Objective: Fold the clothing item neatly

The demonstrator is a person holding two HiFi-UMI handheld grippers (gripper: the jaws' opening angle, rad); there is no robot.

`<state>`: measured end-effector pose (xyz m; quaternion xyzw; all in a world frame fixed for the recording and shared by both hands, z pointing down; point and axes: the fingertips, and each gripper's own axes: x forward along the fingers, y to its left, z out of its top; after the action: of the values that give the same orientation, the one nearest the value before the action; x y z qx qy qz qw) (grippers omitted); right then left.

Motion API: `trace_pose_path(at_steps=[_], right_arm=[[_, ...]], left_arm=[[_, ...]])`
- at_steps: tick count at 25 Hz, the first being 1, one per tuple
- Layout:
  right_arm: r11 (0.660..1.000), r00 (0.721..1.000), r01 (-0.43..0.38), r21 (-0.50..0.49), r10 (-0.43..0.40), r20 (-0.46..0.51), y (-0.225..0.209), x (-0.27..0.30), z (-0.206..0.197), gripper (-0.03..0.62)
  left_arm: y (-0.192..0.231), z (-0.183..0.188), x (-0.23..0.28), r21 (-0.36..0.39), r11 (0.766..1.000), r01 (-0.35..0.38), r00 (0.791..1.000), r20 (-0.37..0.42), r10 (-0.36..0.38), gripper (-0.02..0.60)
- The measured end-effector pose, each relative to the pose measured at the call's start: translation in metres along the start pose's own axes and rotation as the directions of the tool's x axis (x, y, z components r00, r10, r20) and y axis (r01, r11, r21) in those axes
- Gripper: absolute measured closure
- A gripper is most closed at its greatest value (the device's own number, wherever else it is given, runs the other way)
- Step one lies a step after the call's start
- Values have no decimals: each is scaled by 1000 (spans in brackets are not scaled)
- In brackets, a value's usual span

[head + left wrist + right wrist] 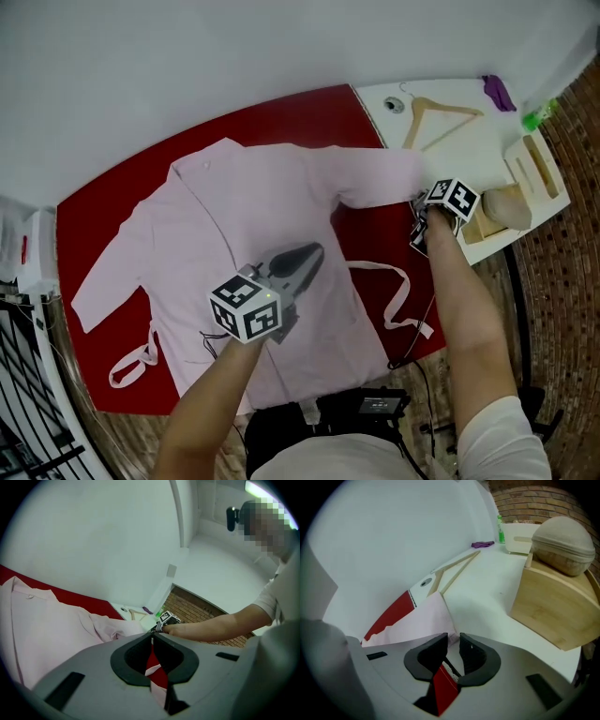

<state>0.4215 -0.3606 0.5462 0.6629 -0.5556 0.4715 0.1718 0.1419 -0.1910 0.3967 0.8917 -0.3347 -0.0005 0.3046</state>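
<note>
Robe (pixel 248 220), pale pink, lies spread open and flat on a red mat (pixel 309 117) that covers most of the table, collar toward the wall and hem toward the person. Both sleeves stretch out sideways, which suits a first fold. Its right sleeve (pixel 375 178) runs off the mat onto the white table (pixel 469 150), where a hanger (pixel 441 114) and a wooden box (pixel 483 230) sit just beyond the cuff. A loose belt (pixel 398 292) trails on the mat beside the hem. The right gripper (pixel 424 202) tilts down at that cuff with its jaws partly apart. In the right gripper view (pixel 453 641) the cuff's edge lies just ahead of the left jaw, with only bare table and mat showing in the gap, so nothing is gripped yet. It looks set to pinch the sleeve end so the sleeve can be carried back over the body. The left gripper (pixel 314 251) hovers nearly level over the middle of the robe with its jaws closed on nothing. The left gripper view (pixel 152 641) shows only a thin slit between them. It seems placed to steady the cloth or mark the fold line while the sleeve comes over.
</note>
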Motion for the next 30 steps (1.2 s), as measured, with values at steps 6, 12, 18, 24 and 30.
trace_pose_path(at_steps=[6,12,18,24,30], right_arm=[[997,1000,-11,-77,12,5,-2,-4,-2,563],[991,995,-77,-108,84,57,6,-12,0,569],[938,981,-114,-327,159,113,27,-25,5,569],[916,970,-145,-375,206,129,31,-24,-3,569],[841,962,-131,-524,236,138,40,-19,-12,569]], left_arm=[[10,-5,3,-41,999,36,999,-37,-38,576],[18,0,14,-76,994,72,995,-56,-77,577],[26,16,65,-116,989,91,983,-149,-108,575],[27,19,141,-41,996,81,935,-343,-90,550],[29,2,216,-14,997,73,871,-486,-70,469]])
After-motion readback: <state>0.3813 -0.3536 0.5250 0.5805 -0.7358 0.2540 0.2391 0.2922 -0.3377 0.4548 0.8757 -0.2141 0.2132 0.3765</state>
